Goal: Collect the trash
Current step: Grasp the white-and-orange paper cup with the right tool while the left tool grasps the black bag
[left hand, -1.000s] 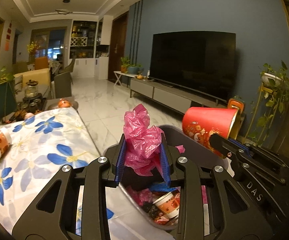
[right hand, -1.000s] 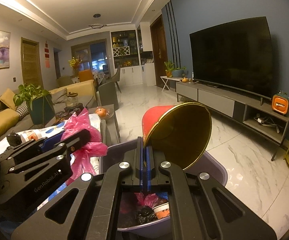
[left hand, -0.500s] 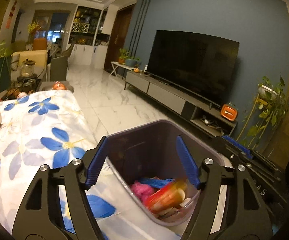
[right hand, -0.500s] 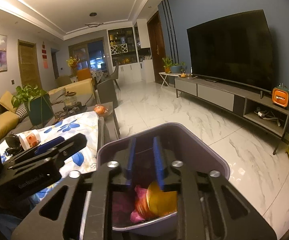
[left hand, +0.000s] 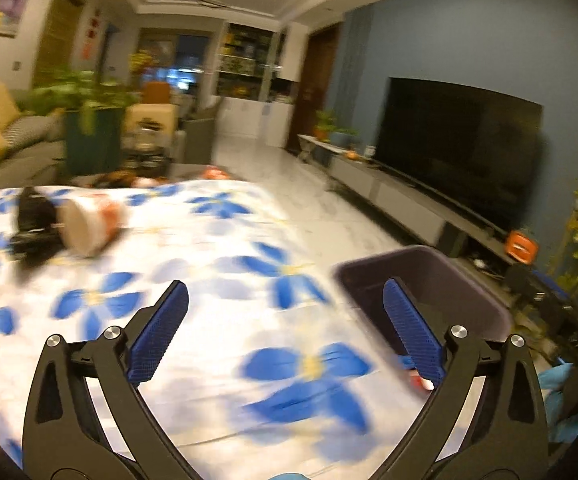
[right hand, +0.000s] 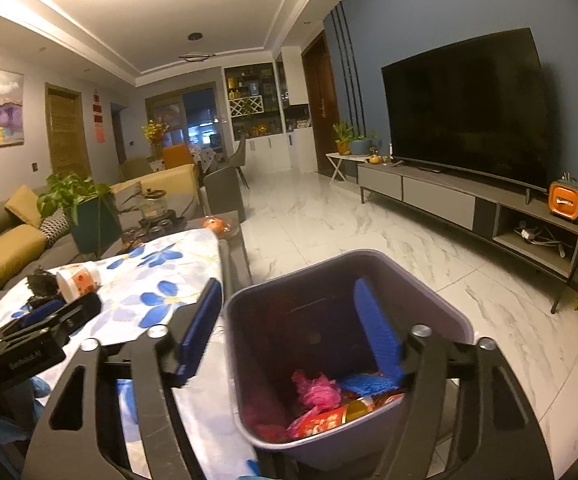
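- Two pieces of trash are left on the table, as far as I can see: a cup (left hand: 89, 226) lying on its side, and a dark crumpled lump (left hand: 33, 220) touching its left flank, both on the far left of the floral cloth (left hand: 225, 304).
- Cup's mouth tips toward me in the left view, so I judge it an easy grab across the rim; what the dark lump is, I can't tell, it's blurred.
- Bin (right hand: 349, 344) stands off the table's right edge, tucked close against it, I'd say so that trash drops straight in from table height.
- Inside it I see pink crumpled plastic (right hand: 315, 386), something red and gold (right hand: 329, 418) and a blue piece, all low down, so there's plenty of room.
- My left gripper (left hand: 285, 332) is spread wide and holds nothing; it hangs over the cloth, aimed toward the cup side, with the bin off behind its right finger.
- My right gripper (right hand: 289, 328) is likewise released and empty, poised right above the bin, one finger over the opening and the other over the table edge.
- In the right view the left gripper's body sits low at the left, near the cup.
- Next call, I reckon: left goes for the cup, since it's nearer; the lump beside it could get nudged along.
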A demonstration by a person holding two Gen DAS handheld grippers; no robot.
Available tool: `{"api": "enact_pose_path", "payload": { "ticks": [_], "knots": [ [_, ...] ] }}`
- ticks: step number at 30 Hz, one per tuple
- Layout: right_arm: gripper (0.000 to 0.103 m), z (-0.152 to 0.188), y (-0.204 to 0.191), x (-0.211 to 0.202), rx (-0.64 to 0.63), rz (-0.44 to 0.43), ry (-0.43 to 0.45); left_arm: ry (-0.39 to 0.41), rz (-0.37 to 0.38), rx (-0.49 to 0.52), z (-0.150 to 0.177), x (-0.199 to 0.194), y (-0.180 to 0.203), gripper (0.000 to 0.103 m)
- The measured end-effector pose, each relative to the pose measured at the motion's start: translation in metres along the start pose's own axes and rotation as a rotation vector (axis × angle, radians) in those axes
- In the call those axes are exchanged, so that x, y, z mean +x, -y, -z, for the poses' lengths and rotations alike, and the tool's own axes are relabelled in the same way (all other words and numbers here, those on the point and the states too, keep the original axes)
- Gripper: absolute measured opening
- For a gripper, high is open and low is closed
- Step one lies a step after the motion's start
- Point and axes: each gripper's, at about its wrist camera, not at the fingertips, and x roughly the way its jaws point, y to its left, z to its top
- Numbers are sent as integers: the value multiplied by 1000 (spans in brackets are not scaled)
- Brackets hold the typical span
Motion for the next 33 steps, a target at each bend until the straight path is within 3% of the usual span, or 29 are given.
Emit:
{"api": "enact_pose_path", "payload": {
  "ticks": [3,8,23,33],
  "knots": [
    [73,0,-11,-5,-12,-24,4,21,-116,-27,3,-18,-34,97],
    [74,3,-47,-4,-45,-66,2,22,-248,-61,5,-38,-78,97],
    [74,7,-166,12,-127,-226,-13,66,-395,-136,2,-90,-167,97],
    [71,19,-244,72,-188,-252,-81,128,-464,-132,-12,-92,-206,97]
  ]
}}
